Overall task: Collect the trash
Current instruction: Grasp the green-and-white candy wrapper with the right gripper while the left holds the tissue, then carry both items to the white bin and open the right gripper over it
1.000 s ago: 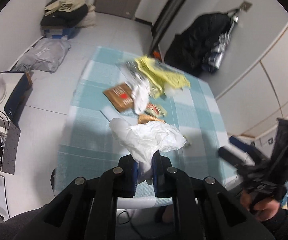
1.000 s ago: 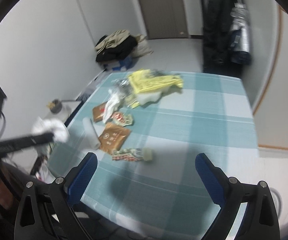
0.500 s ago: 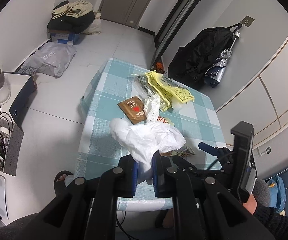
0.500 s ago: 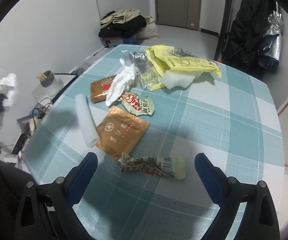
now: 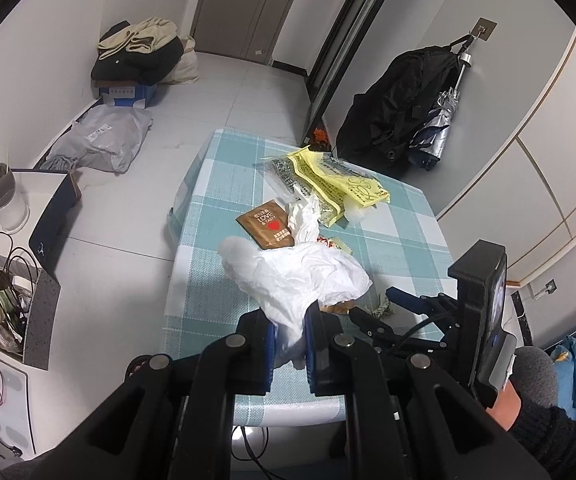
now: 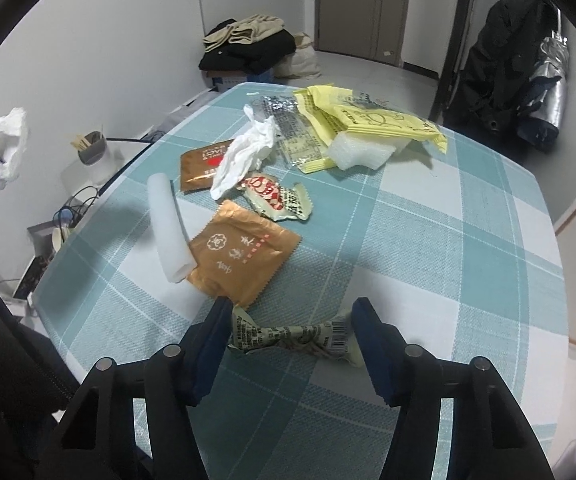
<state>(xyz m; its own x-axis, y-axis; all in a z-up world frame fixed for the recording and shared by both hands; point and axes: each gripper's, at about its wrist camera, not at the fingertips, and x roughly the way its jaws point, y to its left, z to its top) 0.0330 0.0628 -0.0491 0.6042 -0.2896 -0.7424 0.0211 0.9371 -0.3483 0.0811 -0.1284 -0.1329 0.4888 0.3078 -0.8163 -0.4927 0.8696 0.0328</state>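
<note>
My left gripper (image 5: 290, 344) is shut on a crumpled white plastic bag (image 5: 296, 276), held above the near edge of the checked table (image 5: 215, 184). My right gripper (image 6: 290, 316) is open, its jaws on either side of a twisted green wrapper (image 6: 292, 336) lying on the table (image 6: 448, 240). Other trash lies beyond: a gold packet (image 6: 239, 256), a white foam tube (image 6: 167, 224), a red-and-white wrapper (image 6: 275, 196), a brown packet (image 6: 199, 164), a white tissue (image 6: 247, 152) and yellow bags (image 6: 368, 120). The right gripper shows in the left wrist view (image 5: 372, 312).
A side shelf with a cup of sticks (image 5: 1, 196) and cables stands left of the table. Clothes on a box (image 5: 135, 56) and a grey bag (image 5: 99, 140) lie on the floor. A black coat and umbrella (image 5: 416, 112) hang on the right wall.
My right gripper has come down and forward to the table, so the green wrapper now lies between its open jaws. My left gripper has kept its hold on the white bag.
</note>
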